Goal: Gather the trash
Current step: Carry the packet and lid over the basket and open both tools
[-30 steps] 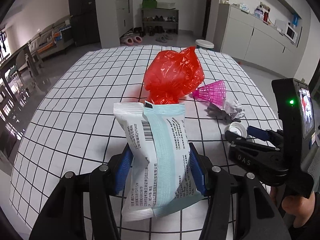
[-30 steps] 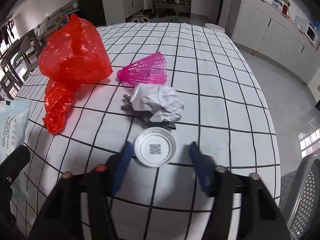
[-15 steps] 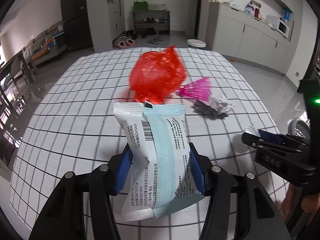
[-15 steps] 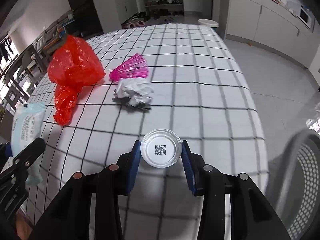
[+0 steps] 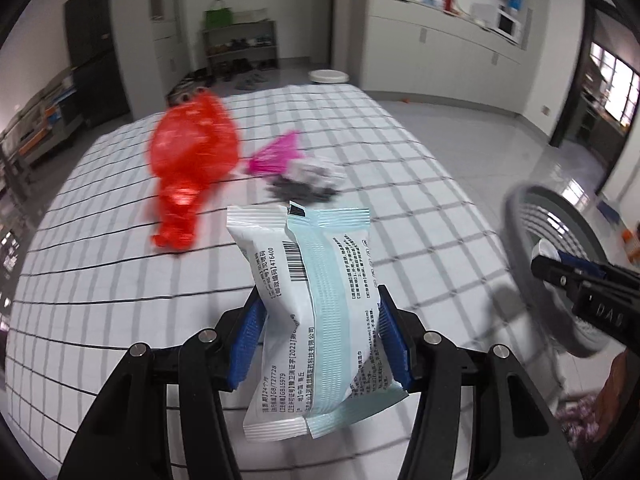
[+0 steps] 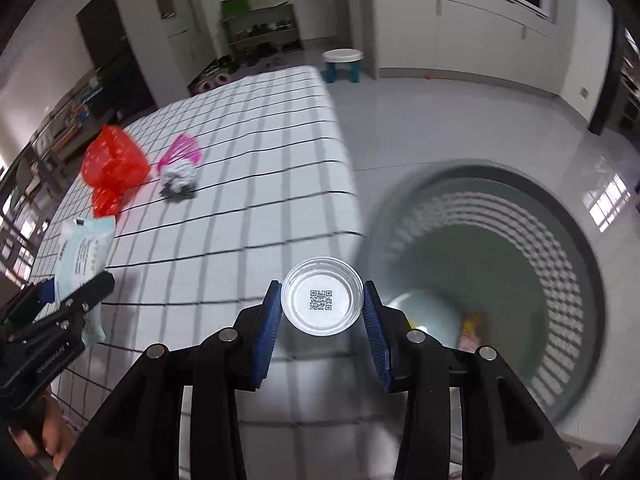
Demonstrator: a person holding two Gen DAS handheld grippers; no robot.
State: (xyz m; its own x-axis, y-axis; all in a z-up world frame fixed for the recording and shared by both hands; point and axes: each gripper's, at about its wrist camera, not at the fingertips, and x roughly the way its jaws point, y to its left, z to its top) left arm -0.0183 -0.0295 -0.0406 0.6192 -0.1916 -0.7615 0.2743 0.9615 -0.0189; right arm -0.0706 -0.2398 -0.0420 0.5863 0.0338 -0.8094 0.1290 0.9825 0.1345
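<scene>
Left wrist view: my left gripper [image 5: 320, 340] has its fingers [image 5: 248, 340] pinching a wet-wipe packet [image 5: 316, 312] across its short width, so its long axis runs straight ahead of me, top seal up. It is soft, glossy film, white on one half and pale blue on the other, and it bulges between the pads. Beyond it on the checked desk [image 5: 100, 280] lie a crinkled red plastic bag [image 5: 192, 168], a pink shuttlecock [image 5: 276, 156] and a crumpled paper wad [image 5: 312, 180], all well apart from me. The grey mesh bin [image 5: 520, 248] stands off the desk edge to my right, and my right gripper [image 5: 576, 276] is much nearer to it than I am on this side.

Right wrist view: my right gripper [image 6: 322, 312] has its fingers [image 6: 266, 320] pinching a small round lid [image 6: 322, 302], rigid clear plastic with a printed code, held flat side towards the camera. The bin [image 6: 560, 272] opens just ahead and to the right, below the lid, with some scraps at its bottom. I judge the lid goes in first.
</scene>
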